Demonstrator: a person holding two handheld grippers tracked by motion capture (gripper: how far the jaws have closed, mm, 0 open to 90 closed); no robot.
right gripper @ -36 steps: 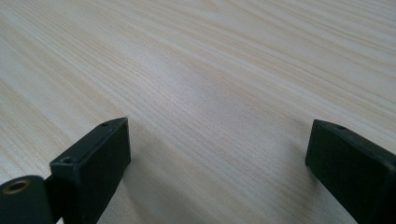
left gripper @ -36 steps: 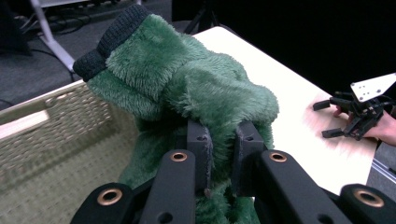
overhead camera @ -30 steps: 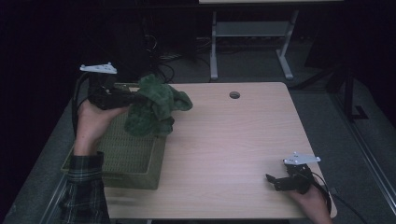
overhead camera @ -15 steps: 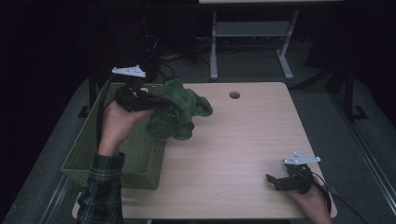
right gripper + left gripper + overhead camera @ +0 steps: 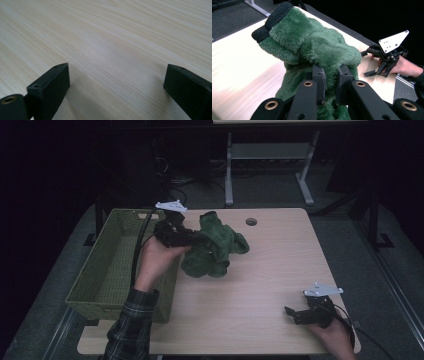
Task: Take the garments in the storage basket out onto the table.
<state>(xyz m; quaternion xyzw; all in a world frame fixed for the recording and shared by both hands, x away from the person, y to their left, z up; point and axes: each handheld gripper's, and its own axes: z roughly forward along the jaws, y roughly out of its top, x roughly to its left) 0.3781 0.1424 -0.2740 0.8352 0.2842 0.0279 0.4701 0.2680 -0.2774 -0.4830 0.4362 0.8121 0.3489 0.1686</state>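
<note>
Left gripper (image 5: pixel 197 240) pinching green plush garment (image 5: pixel 212 245): lower fully onto table (image 5: pixel 270 270) before releasing; right gripper (image 5: pixel 295 315) spread, idle.

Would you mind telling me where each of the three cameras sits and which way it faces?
High view: above the person's side, facing forward and down on the table; shows both forearms, the left gripper and right gripper, and the basket.
Left gripper view: on the left gripper, looking along its jaws clamped on the green plush garment.
Right gripper view: on the right gripper, looking along its open jaws at bare tabletop.
Shared: high and left gripper views both show the garment and right gripper.
</note>
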